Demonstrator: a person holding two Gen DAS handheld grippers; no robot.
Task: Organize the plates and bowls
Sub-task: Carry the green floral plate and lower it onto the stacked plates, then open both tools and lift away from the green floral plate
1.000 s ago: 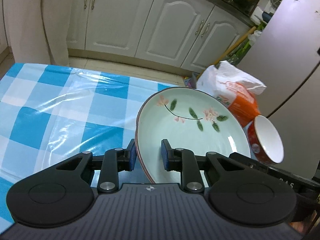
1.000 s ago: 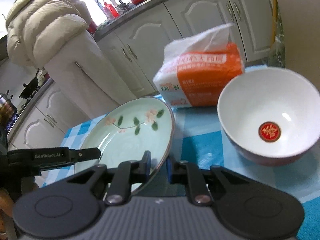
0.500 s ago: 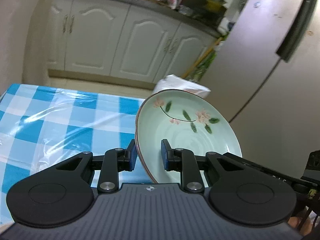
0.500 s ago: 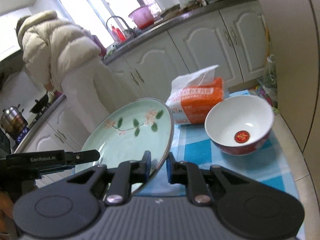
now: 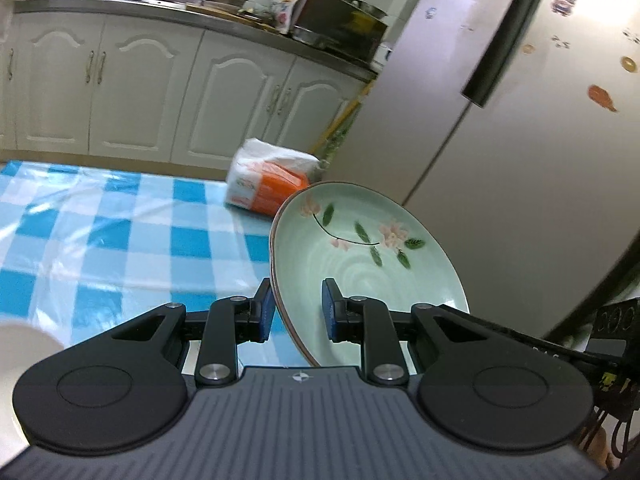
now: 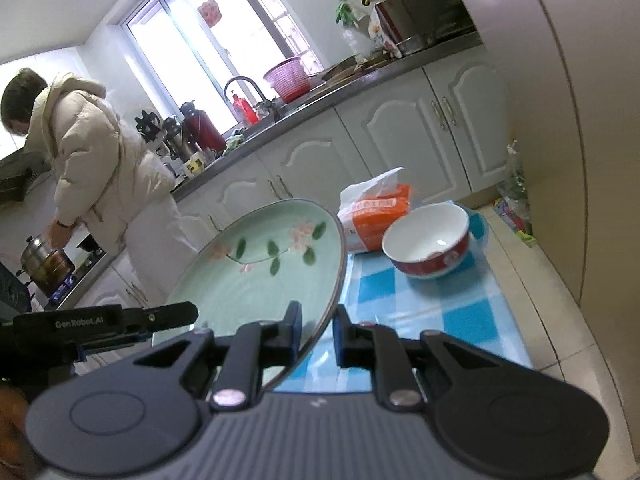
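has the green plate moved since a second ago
Yes. The green plate, held at opposite rims by both grippers, has risen off the checked tablecloth; the red bowl now sits smaller and lower.

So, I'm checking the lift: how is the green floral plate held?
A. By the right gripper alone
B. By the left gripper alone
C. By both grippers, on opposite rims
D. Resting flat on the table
C: the left gripper and right gripper each clamp the green floral plate, clear of the table.

Both wrist cameras look forward and slightly down, from opposite sides, close on the pale-green flowered ceramic plate [image 5: 360,256] [image 6: 260,268]. Both also share the orange-and-white tissue pack [image 5: 272,184] [image 6: 372,220] beyond that plate.
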